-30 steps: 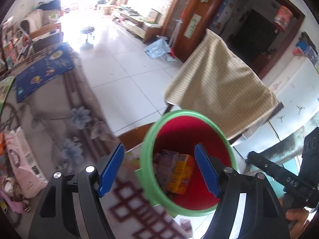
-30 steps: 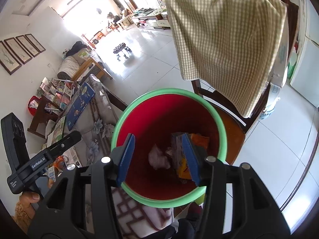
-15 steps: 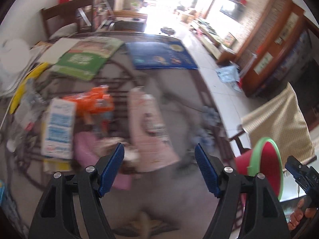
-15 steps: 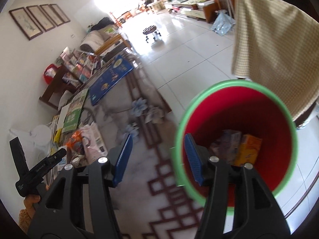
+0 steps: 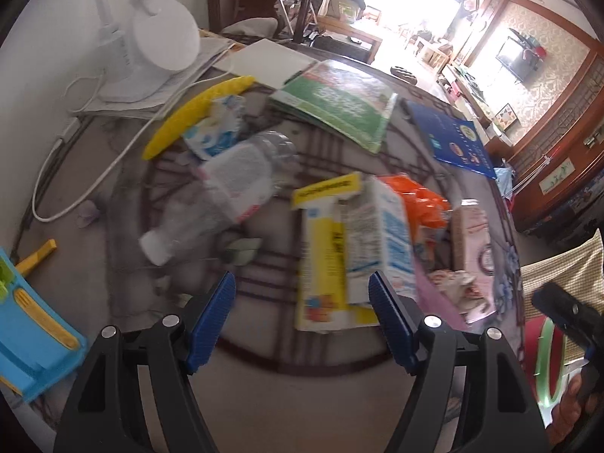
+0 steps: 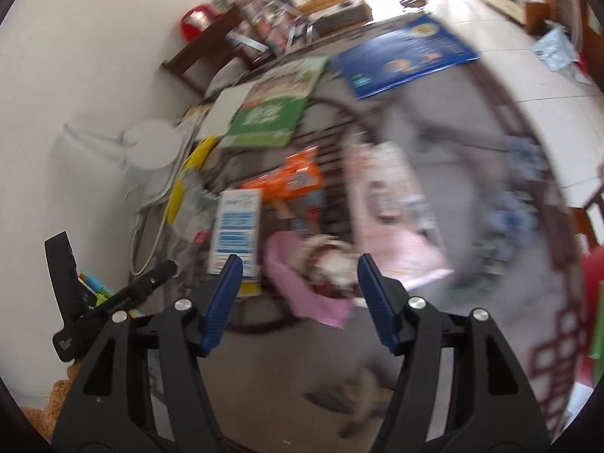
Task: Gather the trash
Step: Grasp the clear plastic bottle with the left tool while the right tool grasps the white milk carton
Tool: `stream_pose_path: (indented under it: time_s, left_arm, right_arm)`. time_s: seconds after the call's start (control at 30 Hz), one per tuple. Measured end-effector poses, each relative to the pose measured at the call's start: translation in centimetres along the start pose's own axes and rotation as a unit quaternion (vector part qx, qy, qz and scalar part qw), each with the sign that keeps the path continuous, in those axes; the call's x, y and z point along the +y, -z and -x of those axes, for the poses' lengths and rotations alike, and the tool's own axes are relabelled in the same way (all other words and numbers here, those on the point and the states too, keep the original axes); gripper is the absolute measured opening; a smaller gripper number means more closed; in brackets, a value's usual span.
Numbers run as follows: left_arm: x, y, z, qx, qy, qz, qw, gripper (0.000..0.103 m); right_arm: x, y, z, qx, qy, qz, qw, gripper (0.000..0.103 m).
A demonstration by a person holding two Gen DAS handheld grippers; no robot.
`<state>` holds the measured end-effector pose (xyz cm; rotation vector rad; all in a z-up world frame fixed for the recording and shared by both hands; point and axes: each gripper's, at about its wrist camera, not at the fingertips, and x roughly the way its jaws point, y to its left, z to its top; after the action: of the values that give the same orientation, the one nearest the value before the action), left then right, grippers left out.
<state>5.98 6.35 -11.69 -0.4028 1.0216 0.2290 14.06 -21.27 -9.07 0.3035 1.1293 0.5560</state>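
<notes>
Both the left hand-held gripper (image 5: 302, 311) and right hand-held gripper (image 6: 296, 298) hover wide open, empty, above the bench (image 5: 302, 396); the light, crushable milk carton (image 5: 373, 238) likely suits a grip across its flat sides.

Trash strewn mid-desk: clear bottle (image 5: 222, 204) on its side, white cap toward the near edge; yellow box (image 5: 328, 264) flat, white-blue carton (image 5: 381, 241) lying on it; orange wrapper (image 5: 419, 200) beyond; pink bag (image 5: 472, 249) at right; bin (image 5: 547, 366) off the desk's right edge.

bottle (image 5: 222, 204): clear crinkled plastic, ahead-left of left gripper (image 5: 302, 311)
carton (image 5: 373, 241): printed cardboard, matt, between its fingers
orange wrapper (image 6: 290, 181): glossy plastic film, beyond right gripper (image 6: 296, 290)
pads (image 6: 222, 298): ribbed blue plastic
</notes>
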Motion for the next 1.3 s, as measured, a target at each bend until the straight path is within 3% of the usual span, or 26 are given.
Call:
stream_pose_path:
  time_s: [0.1,0.17,0.4,0.47,0.5,0.8,0.87,0.97,1.03,1.3]
  left_arm:
    - [2.4,-0.7,0.0,-0.004,-0.02,-0.014,0.9997,0.07]
    - [3.8,-1.4,-0.1,-0.003,-0.027,-0.019,0.9995,0.07]
    - [6.0,-3.5,-1.9,0.014,-0.029,-0.04,0.9987,0.073]
    - [6.0,-4.0,-2.8,0.023,-0.022,-0.05,0.9982,0.075]
    - [5.9,-4.4,-3.3,0.029,-0.019,-0.059,0.9977,0.075]
    - [4.4,-7.5,-8.1,0.07,-0.013,-0.105,0.992,0.079]
    - [4.1,-8.1,-9.4,0.076,-0.026,-0.107,0.991,0.079]
    - [4.2,-8.4,-10.4,0.084,-0.022,-0.097,0.9915,0.072]
    - [4.4,-8.5,-10.5,0.081,-0.014,-0.086,0.9929,0.066]
    - [5.6,-7.4,-7.1,0.048,0.008,-0.036,0.9982,0.063]
  right_arm:
    - [3.2,-1.0,-4.6,0.036,-0.013,0.008,0.999,0.062]
    - [4.9,-1.4,-7.3,0.057,-0.02,0.009,0.998,0.069]
    - [6.9,-1.7,-13.3,0.107,0.009,0.007,0.994,0.069]
    - [7.1,-1.5,-14.2,0.117,0.012,0.013,0.993,0.051]
    - [7.2,-1.4,-14.5,0.122,0.015,0.022,0.992,0.051]
    - [7.4,-0.8,-10.2,0.091,-0.001,0.025,0.996,0.051]
    - [7.0,-0.5,-9.1,0.087,-0.002,0.019,0.996,0.051]
    - [6.4,-0.2,-7.7,0.079,-0.003,0.007,0.997,0.051]
    - [6.0,0.1,-6.8,0.071,-0.004,-0.003,0.997,0.051]
    - [6.0,0.4,-5.0,0.042,-0.002,-0.006,0.999,0.051]
